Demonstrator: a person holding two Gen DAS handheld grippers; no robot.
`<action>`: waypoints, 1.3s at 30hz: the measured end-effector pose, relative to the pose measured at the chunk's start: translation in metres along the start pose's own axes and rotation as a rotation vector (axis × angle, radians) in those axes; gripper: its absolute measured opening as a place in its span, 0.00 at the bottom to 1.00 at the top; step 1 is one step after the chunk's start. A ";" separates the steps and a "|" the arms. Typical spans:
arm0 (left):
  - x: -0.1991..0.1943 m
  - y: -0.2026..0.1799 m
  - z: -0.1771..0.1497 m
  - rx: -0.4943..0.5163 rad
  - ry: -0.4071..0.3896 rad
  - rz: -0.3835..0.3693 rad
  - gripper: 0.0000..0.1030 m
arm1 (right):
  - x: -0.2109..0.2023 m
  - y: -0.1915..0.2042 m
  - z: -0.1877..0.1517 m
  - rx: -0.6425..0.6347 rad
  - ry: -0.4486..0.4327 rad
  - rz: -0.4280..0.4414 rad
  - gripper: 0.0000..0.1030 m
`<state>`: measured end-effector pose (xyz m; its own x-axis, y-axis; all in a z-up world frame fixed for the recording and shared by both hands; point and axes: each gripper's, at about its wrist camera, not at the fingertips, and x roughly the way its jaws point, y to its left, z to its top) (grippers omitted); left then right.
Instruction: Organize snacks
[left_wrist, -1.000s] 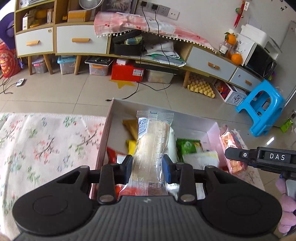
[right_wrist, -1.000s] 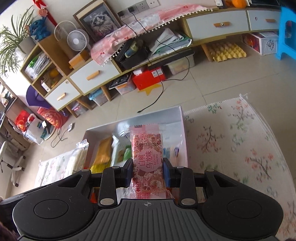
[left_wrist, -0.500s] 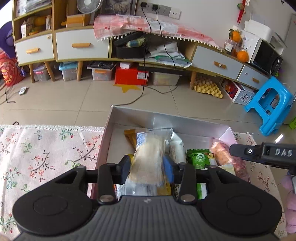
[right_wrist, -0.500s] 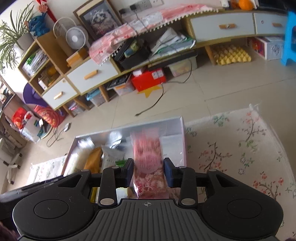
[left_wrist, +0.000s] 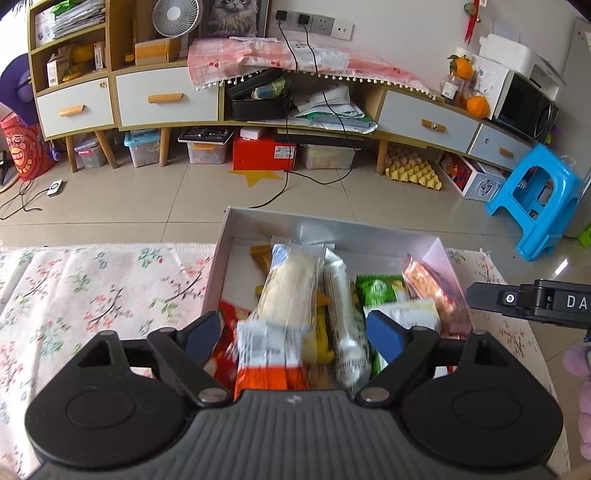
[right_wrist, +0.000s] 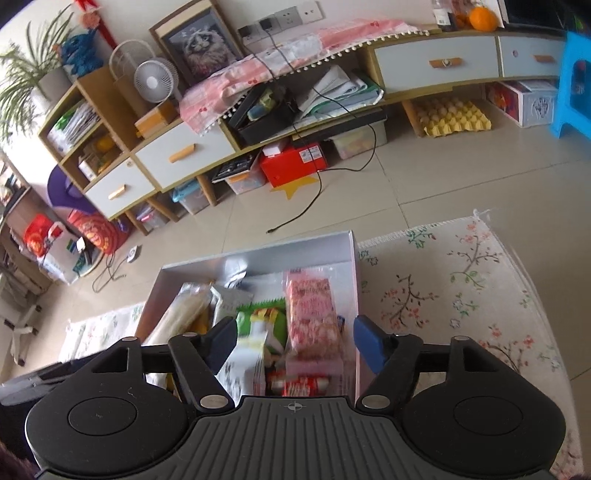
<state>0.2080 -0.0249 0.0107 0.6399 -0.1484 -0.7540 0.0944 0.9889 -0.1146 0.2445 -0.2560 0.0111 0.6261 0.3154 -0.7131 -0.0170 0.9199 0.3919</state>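
Snacks lie heaped in an open white box (left_wrist: 236, 236) on a desk covered by a floral cloth (left_wrist: 96, 291). Left hand-held gripper (left_wrist: 293, 332) hangs over the box's near end, its jaws spreading apart, and a long pale bread packet (left_wrist: 288, 291) lies between them with neither pad pressing it. Right hand-held gripper (right_wrist: 293, 341) hangs over the box's right side, jaws likewise widening, with a pink packet (right_wrist: 312, 314) lying loose between them beside a green one (right_wrist: 267, 325).

Bright, even daylight fills both views — shadows are soft. Glare streaks the glossy beige floor tiles (left_wrist: 532, 254) at three o'clock. Snack packets in the grey cardboard box (right_wrist: 258, 254) smear with motion blur; fisheye bending curves the edges.
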 end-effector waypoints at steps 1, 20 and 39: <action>-0.003 0.000 -0.002 0.002 0.002 0.005 0.86 | -0.005 0.001 -0.003 -0.005 0.002 -0.003 0.71; -0.085 -0.001 -0.076 0.013 0.034 0.053 1.00 | -0.088 0.024 -0.089 -0.098 0.019 -0.062 0.84; -0.129 -0.013 -0.136 0.029 0.028 0.171 1.00 | -0.120 0.051 -0.165 -0.147 0.042 -0.186 0.90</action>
<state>0.0208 -0.0192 0.0218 0.6274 0.0222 -0.7784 0.0082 0.9994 0.0351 0.0401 -0.2081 0.0210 0.5960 0.1438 -0.7900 -0.0193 0.9861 0.1650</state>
